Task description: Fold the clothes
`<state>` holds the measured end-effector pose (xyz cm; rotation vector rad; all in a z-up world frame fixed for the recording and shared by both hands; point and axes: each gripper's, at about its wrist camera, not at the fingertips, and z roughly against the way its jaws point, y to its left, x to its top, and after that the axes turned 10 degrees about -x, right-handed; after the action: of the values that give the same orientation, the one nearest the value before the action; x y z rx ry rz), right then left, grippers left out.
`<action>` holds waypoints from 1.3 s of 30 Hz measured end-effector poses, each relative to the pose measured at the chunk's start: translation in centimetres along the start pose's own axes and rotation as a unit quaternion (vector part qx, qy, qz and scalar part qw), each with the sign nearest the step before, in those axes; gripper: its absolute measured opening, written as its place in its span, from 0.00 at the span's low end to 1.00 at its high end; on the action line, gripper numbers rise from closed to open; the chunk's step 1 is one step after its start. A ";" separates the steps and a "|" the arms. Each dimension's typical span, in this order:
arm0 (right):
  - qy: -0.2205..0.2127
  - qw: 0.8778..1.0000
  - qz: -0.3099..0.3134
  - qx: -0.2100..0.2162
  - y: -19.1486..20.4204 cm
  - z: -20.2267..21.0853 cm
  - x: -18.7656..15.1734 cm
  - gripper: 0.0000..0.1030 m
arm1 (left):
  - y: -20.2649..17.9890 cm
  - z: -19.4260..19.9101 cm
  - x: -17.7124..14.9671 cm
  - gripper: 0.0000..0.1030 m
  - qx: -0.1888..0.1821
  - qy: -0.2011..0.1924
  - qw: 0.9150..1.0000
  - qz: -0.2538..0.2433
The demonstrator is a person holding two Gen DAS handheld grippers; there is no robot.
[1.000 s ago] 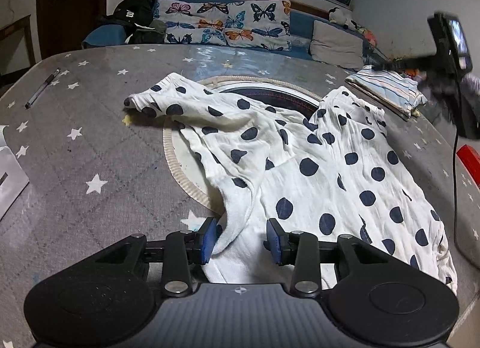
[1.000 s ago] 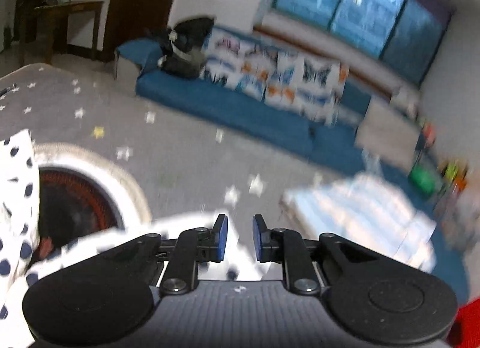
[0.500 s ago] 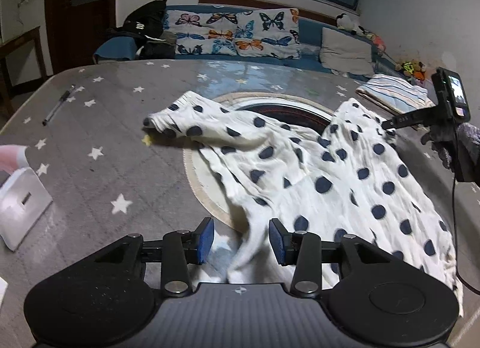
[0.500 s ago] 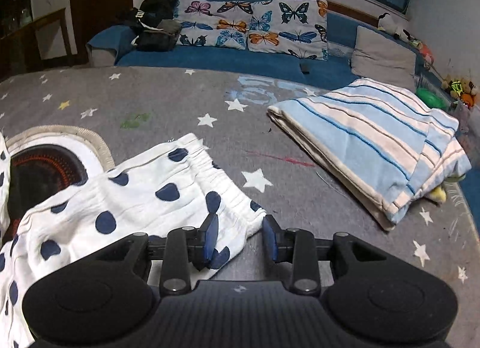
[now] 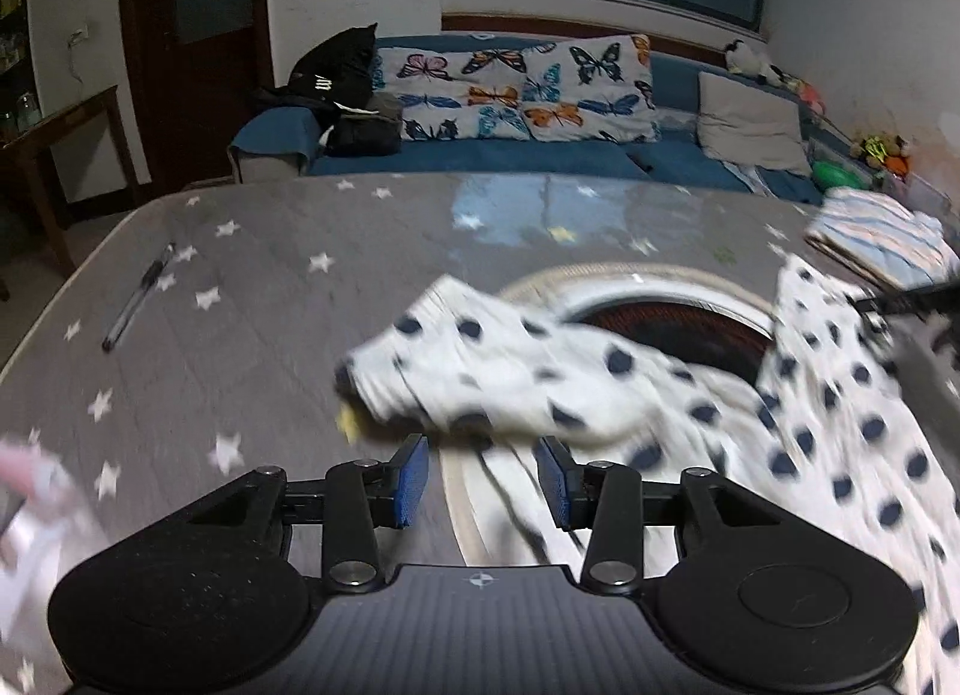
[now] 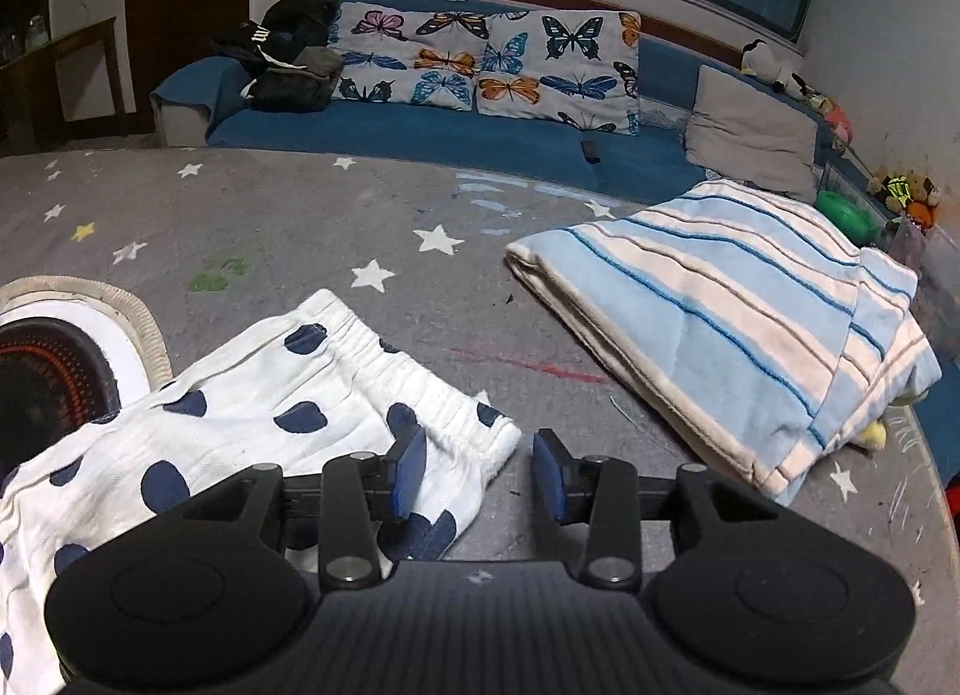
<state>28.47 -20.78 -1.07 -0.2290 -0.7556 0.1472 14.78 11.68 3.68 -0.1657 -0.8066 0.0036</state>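
A white garment with dark blue dots (image 5: 600, 395) lies spread on the grey star-print table (image 5: 252, 299), partly over a round mat. My left gripper (image 5: 483, 479) hovers just short of its bunched leg end (image 5: 420, 371); the jaws stand apart, with only a loose strip of cloth below them. My right gripper (image 6: 480, 473) is low over the corner of the elastic waistband (image 6: 420, 383). Its jaws are opening, the cloth corner lies between them, and the pads do not press on it. The picture from the left wrist is blurred by motion.
A folded blue-and-white striped blanket (image 6: 720, 323) lies on the table right of the waistband. A round mat with a dark centre (image 5: 660, 329) sits under the garment. A pen (image 5: 135, 299) lies at the far left, a white object (image 5: 30, 491) at the near left edge. A blue sofa (image 6: 456, 137) stands behind.
My left gripper has swung left along the garment toward the leg end. My right gripper has come down to the waistband corner and its jaws have widened.
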 end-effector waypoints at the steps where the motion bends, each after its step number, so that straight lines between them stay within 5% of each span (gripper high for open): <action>1: -0.001 1.000 0.001 -0.001 0.0 0.0 0.0 0.37 | 0.4 -0.5 0.6 0.39 -0.001 -0.001 1.000 0.000; 9: -0.003 1.000 0.011 -0.002 0.2 0.1 0.0 0.38 | 3.1 -6.1 4.0 0.19 -0.012 0.035 0.999 -0.016; 14: -0.004 1.000 0.015 0.002 0.0 0.0 0.0 0.41 | 4.0 -9.1 4.6 0.18 -0.003 0.060 0.997 -0.048; 30: -0.024 0.999 -0.007 0.023 -1.2 -2.9 1.5 0.52 | 4.1 -16.0 8.1 0.19 0.070 0.023 0.976 -0.207; 39: -0.028 0.999 -0.020 0.027 -1.9 -0.9 1.4 0.51 | 3.2 -14.0 7.5 0.24 0.091 0.008 0.981 -0.173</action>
<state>30.14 -22.40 -0.29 -0.1587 -0.8109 0.1354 30.25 13.29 -0.88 0.1480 -0.8069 -0.2512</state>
